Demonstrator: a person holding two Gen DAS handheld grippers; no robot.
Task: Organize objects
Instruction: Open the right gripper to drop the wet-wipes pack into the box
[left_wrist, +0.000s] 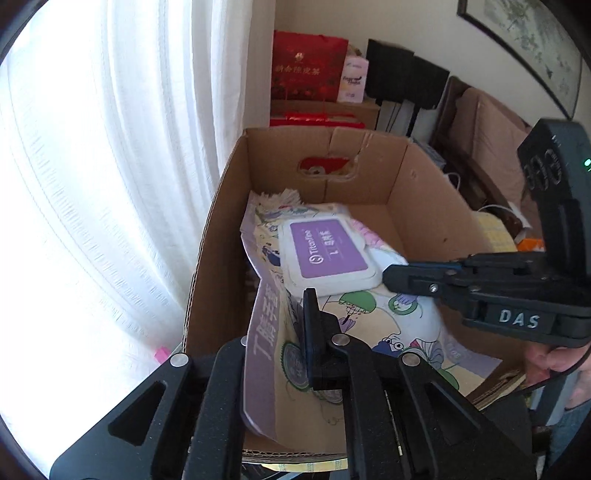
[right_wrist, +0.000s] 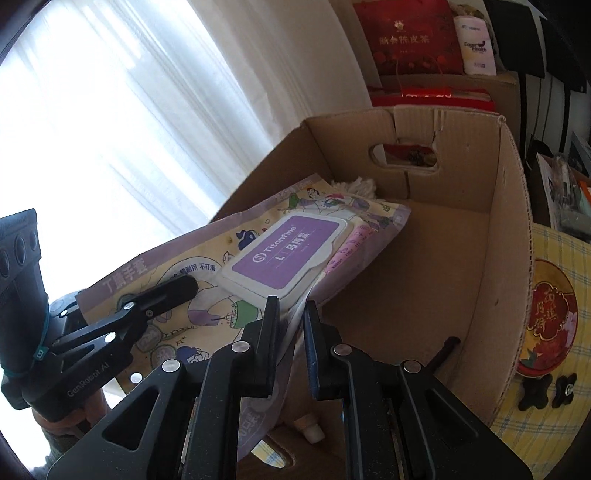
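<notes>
A soft pack of gloves (left_wrist: 354, 314) (right_wrist: 192, 266), cartoon-printed with a purple and white lid, hangs tilted over the open cardboard box (left_wrist: 325, 134) (right_wrist: 511, 221). Its far end dips inside the box. My left gripper (left_wrist: 290, 317) (right_wrist: 173, 295) is shut on the pack's near left edge, and the film covers one of its fingers in the left wrist view. My right gripper (right_wrist: 291, 319) (left_wrist: 391, 277) is shut on the thin right edge beside the lid. A white frayed bundle (left_wrist: 280, 195) (right_wrist: 354, 184) lies at the back of the box, partly hidden by the pack.
A white curtain (left_wrist: 110, 166) fills the left side. Behind the box stand a red gift bag (left_wrist: 308, 66) (right_wrist: 410, 37) and a small pale carton (right_wrist: 476, 44). To the right lie a yellow checked cloth (right_wrist: 554, 251) with a round red tin (right_wrist: 546, 317) and black knobs (right_wrist: 532, 395).
</notes>
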